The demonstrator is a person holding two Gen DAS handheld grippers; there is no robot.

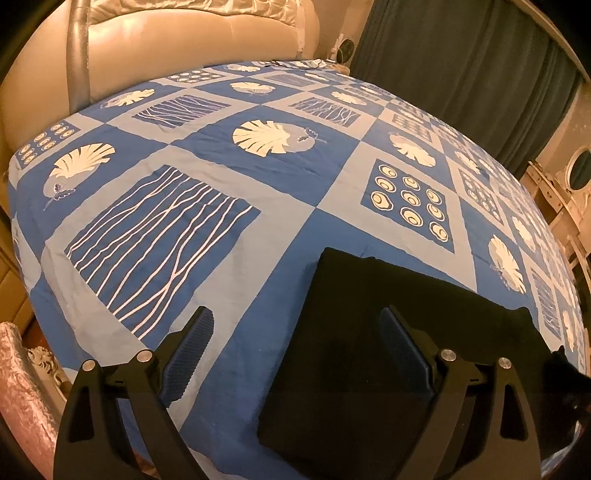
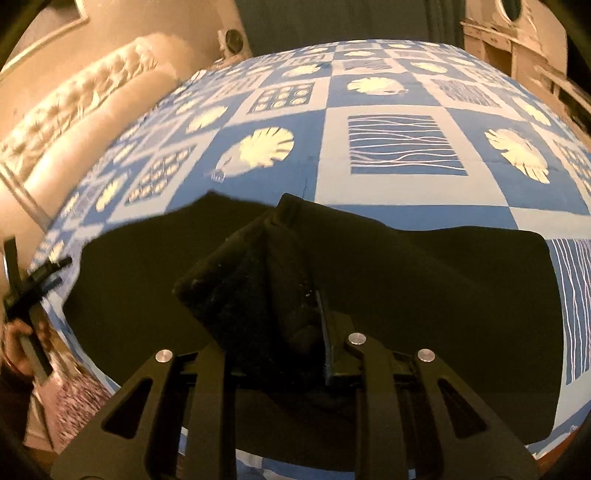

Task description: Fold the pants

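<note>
Right fingers [image 2: 325,317] pinching raised pants [image 2: 424,295] fold, left fingers [image 1: 192,354] spread beside pants

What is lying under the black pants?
The black pants lie on a blue patterned bedsheet, which shows all around them. The sheet directly beneath, and anything lying there, is covered.

Blue patterned bedspread [image 1: 229,166] — cream tufted headboard [image 1: 177,33], dark curtain [image 1: 461,62] behind.
</note>
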